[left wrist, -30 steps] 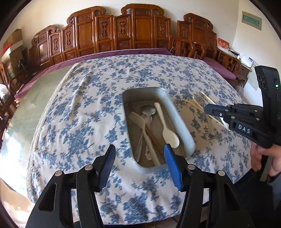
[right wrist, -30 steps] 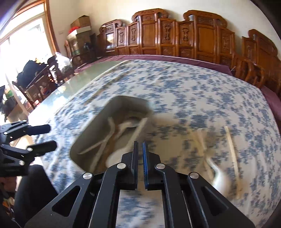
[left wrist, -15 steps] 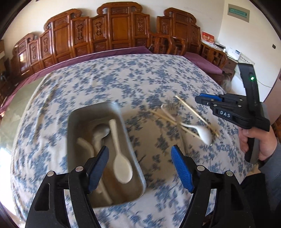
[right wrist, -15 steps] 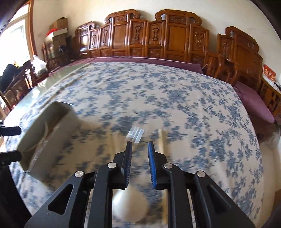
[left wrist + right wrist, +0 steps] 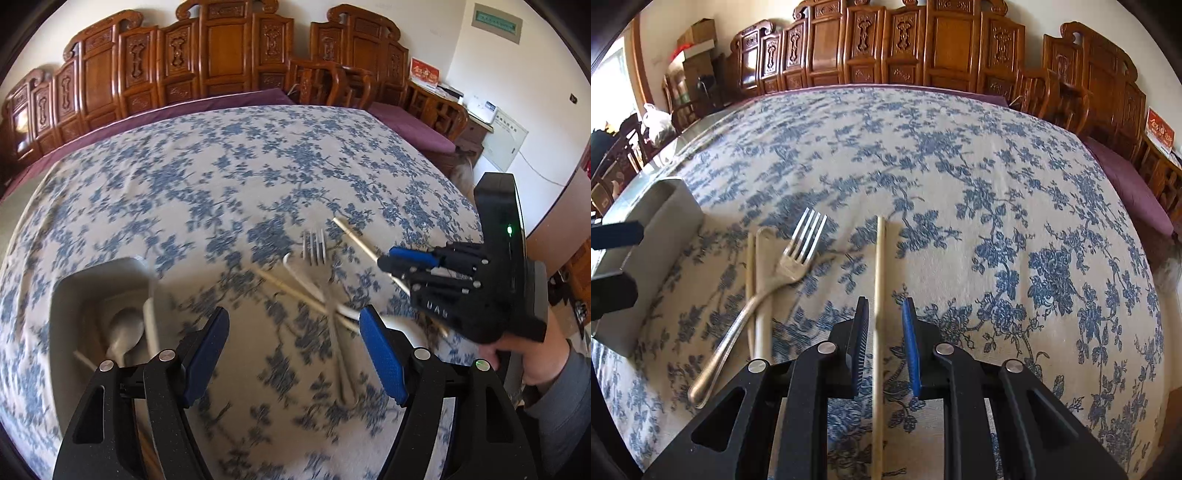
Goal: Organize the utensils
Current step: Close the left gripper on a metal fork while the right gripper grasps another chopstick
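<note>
Right gripper [image 5: 884, 341] hangs low over the floral tablecloth [image 5: 960, 177], jaws a narrow gap apart after just opening; a pale chopstick [image 5: 878, 295] lies on the cloth between them, neither pad pressing it. Right wrist view alone gives the loose pile sharply: metal fork [image 5: 764, 288] crossing a white spoon handle [image 5: 764, 288], with a second chopstick [image 5: 750, 280] alongside, all left of the jaws. Left gripper [image 5: 291, 354] has also just been opening; jaws wide apart, nothing between them but cloth. Left wrist view alone looks into the grey tray [image 5: 74, 295] on the tabletop: a metal spoon [image 5: 123, 334] and a white handle [image 5: 149, 325] lie inside, blurred. It also shows the person's hand [image 5: 532, 358] on the right gripper's grip, and carved wooden chairs [image 5: 229, 55] along the wall.
</note>
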`<state>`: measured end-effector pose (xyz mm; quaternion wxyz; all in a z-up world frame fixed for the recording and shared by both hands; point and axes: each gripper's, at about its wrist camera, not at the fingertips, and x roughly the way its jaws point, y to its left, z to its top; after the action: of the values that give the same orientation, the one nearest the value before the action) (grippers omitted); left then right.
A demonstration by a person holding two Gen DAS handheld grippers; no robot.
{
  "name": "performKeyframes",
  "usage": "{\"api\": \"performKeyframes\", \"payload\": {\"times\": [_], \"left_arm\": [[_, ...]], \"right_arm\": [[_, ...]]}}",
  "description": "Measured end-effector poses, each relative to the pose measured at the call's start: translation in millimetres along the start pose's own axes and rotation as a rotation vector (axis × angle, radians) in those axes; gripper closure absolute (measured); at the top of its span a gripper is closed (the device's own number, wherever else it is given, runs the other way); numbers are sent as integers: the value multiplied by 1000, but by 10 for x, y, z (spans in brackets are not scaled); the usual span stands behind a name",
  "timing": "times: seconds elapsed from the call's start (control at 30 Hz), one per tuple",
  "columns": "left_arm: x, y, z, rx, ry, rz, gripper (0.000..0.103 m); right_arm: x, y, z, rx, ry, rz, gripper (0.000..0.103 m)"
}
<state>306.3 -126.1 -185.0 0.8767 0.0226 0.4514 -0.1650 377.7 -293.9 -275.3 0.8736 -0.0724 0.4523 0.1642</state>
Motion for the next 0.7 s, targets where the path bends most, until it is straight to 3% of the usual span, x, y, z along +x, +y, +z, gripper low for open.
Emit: {"api": "performKeyframes", "payload": {"times": [0.13,0.2,0.3,0.7], "left_arm": [[142,-51,7,7,24,-10,43],[217,-80,-21,13,43,-15,55],[318,-108,-58,9,73,-33,69],[642,-265,-96,28,139,-11,82]], "right_arm": [[8,17,-21,-24,25,9,83],[13,-4,-15,-20,38,9,97],[-8,-20,-19,-17,46,26,97],[-132,-91,9,8,3,23,97]]}}
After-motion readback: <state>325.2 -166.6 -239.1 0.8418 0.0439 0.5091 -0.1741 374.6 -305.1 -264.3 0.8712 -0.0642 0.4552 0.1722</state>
